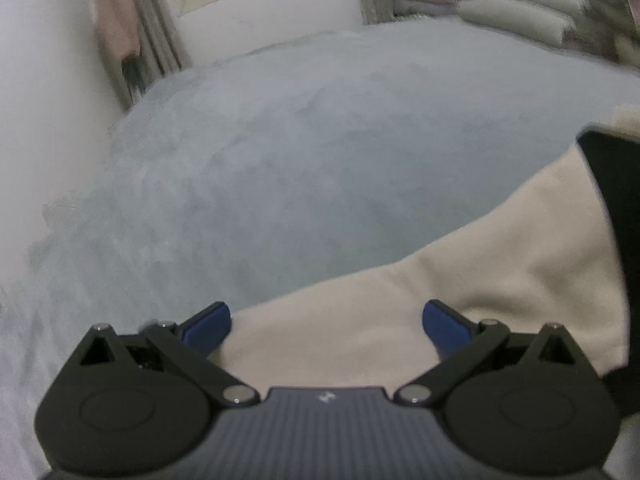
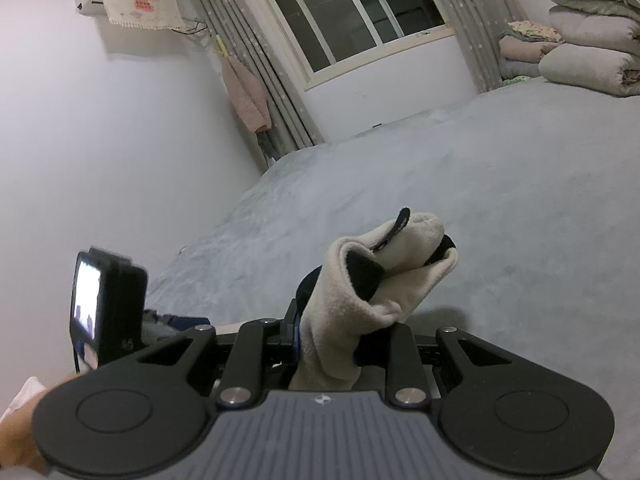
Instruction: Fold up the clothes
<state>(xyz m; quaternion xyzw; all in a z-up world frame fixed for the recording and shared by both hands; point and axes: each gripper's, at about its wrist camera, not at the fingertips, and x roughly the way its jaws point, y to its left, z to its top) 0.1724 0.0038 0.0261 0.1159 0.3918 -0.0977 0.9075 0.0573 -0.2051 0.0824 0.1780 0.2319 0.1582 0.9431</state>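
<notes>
I am looking across the pale blue bed (image 1: 280,152), which is filling both views, with a stack of folded quilts (image 2: 588,44) sitting at its far end and the cream garment (image 1: 460,292) lying on its near part in my left view, its long edge running from lower left up toward the right. My right view alone is showing the window (image 2: 352,12), the air conditioner (image 2: 128,0), a pink jacket (image 2: 248,96) hanging by the curtain, and a small lit screen (image 2: 86,300) at left. My left tool (image 1: 326,322) is hovering with its blue pads spread and nothing between them over the garment's edge, while my right tool (image 2: 326,336) is pinching a bunched, black-trimmed end of that garment, which is standing up and leaning right.
</notes>
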